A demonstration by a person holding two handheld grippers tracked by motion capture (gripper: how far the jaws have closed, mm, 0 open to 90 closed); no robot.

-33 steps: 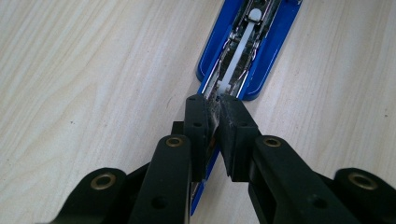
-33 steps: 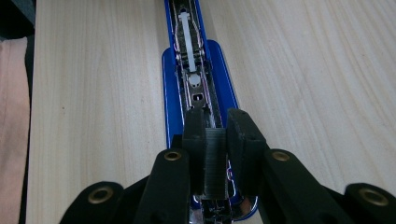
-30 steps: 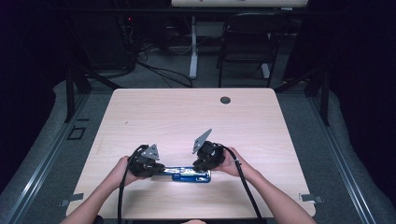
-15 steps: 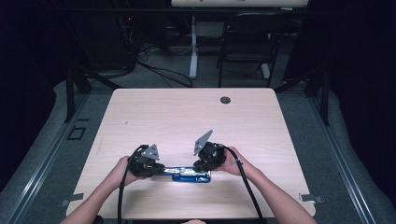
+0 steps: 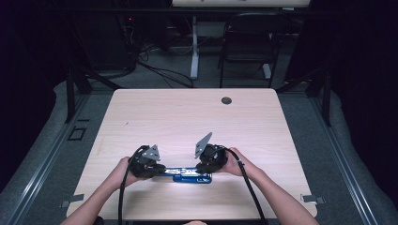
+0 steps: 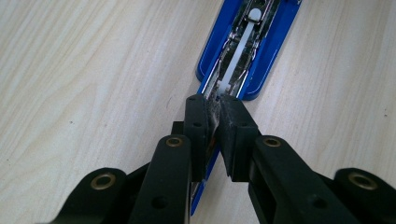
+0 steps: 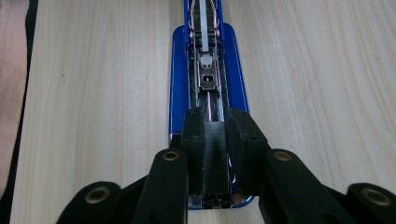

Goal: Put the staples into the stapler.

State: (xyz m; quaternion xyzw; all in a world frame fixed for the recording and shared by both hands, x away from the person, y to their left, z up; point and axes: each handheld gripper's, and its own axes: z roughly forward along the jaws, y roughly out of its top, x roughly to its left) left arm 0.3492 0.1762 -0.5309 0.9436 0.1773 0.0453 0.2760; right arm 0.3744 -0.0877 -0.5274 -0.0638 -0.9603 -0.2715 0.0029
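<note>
A blue stapler, swung open so its metal staple channel shows, lies flat near the table's front edge. My left gripper comes in from the left and is shut on the thin metal rail at the stapler's near end; in the left gripper view the gripper's pads pinch that rail. My right gripper comes in from the right. In the right gripper view this gripper is shut on a black ridged part over the blue base of the stapler. A hand holds each gripper.
The light wooden table has a small black grommet near its far edge. Behind the table stand a folding chair, a desk leg and floor cables. Both forearms enter from the front edge.
</note>
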